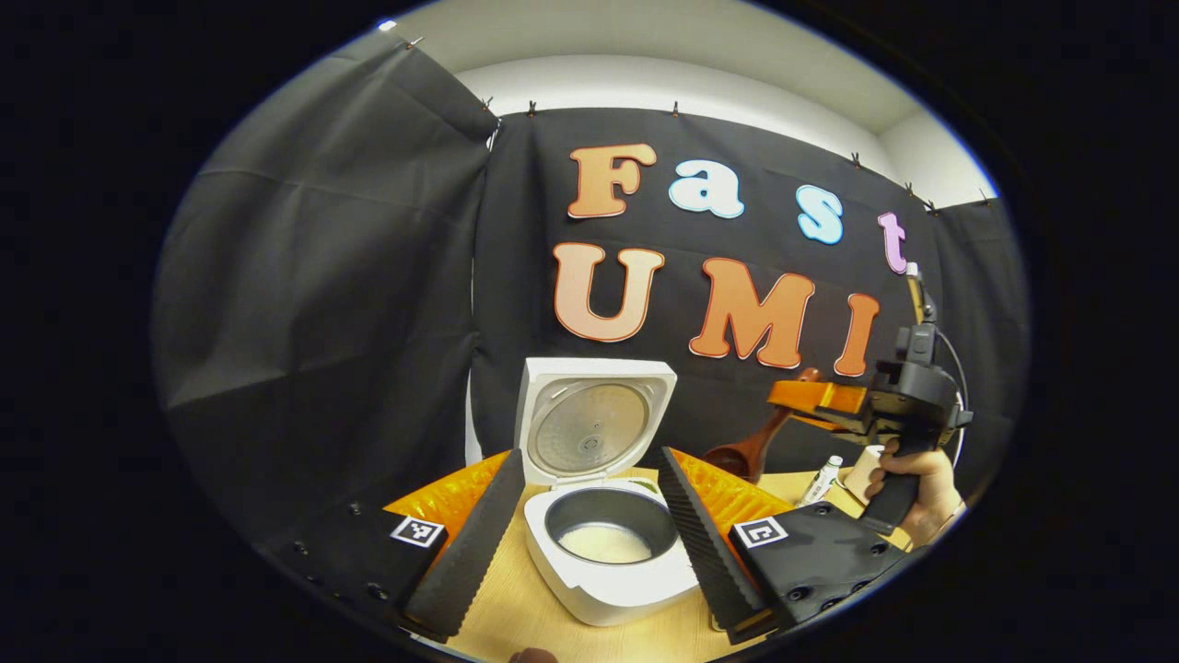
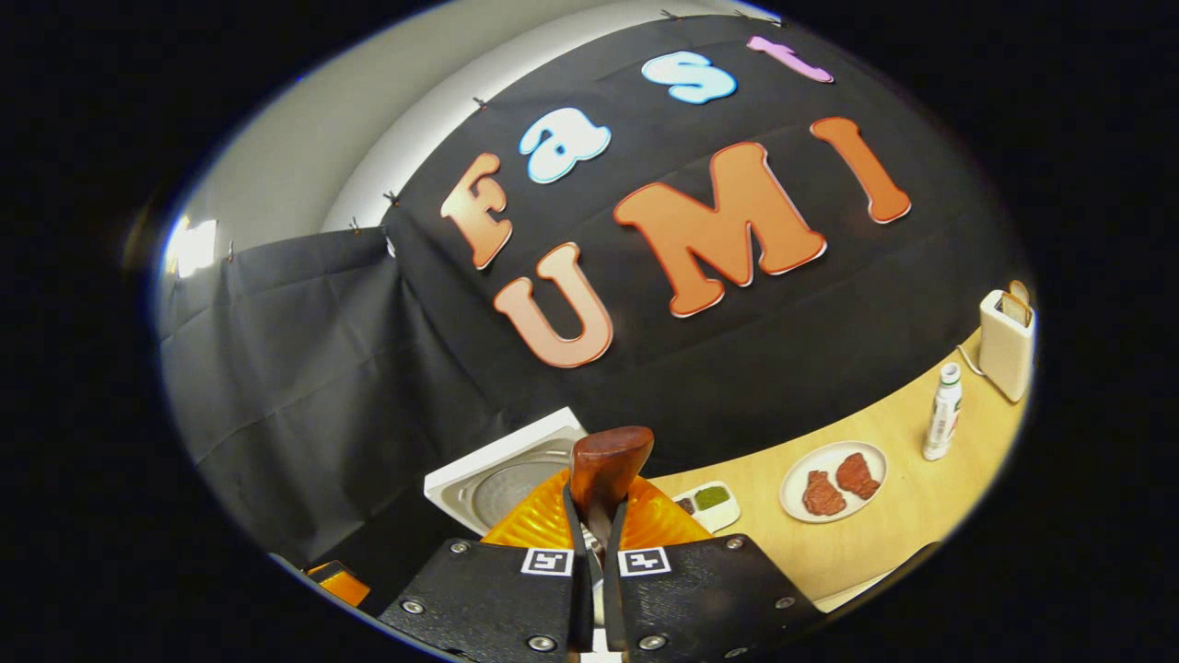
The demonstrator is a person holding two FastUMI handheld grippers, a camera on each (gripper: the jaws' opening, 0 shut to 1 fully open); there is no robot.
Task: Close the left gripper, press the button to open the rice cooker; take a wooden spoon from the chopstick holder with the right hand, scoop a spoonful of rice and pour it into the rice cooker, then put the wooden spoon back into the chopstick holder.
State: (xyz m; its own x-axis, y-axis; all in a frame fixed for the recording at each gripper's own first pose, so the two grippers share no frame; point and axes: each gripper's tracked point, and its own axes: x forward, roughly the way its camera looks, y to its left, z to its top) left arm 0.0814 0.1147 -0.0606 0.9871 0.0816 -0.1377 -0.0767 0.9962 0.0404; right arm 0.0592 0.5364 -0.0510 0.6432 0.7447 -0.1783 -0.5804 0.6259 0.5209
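with lid up: rice cooker holds rice
right gripper: clamped on wooden spoon
left gripper: fingers spread

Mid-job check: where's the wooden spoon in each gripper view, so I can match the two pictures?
Left gripper view: wooden spoon right of centre, held up by the far hand-held gripper, bowl hanging low.
Right gripper view: bottom centre, clamped between that gripper's own fingers, bowl up.
Shared landmark: the rice cooker's open lid.
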